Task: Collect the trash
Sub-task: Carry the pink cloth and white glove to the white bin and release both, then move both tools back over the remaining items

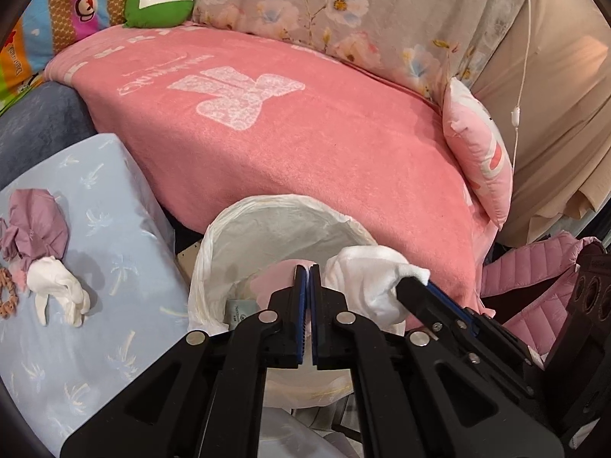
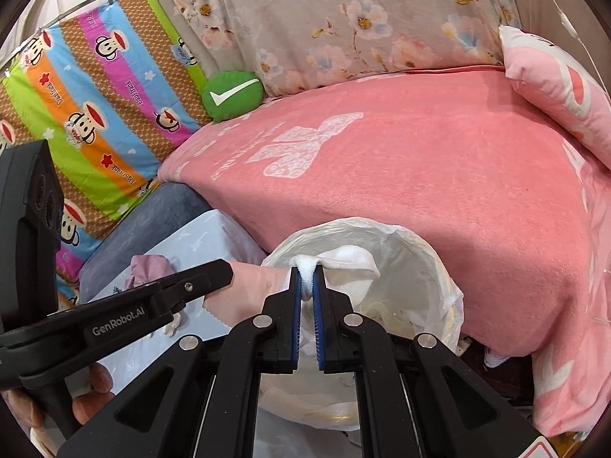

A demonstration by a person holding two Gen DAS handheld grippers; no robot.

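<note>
A waste bin lined with a white plastic bag (image 1: 214, 252) (image 2: 439, 267) stands against the pink bed. My left gripper (image 1: 309, 267) is shut on a pink piece of trash (image 1: 275, 278), held over the bin; it shows in the right wrist view too (image 2: 252, 282). My right gripper (image 2: 307, 271) is shut on a white crumpled cloth (image 2: 343, 259), also over the bin; the cloth shows in the left wrist view (image 1: 366, 278). Another white crumpled piece (image 1: 57, 290) and a mauve wad (image 1: 34, 221) lie on the light blue surface (image 1: 114, 267) at left.
A pink blanket (image 1: 305, 145) covers the bed behind the bin. A green round cushion (image 1: 160, 0), a pink pillow (image 1: 477, 152), a floral cover (image 2: 343, 19) and a striped cartoon sheet (image 2: 95, 95) lie around it. A pink quilted jacket (image 1: 534, 286) is at right.
</note>
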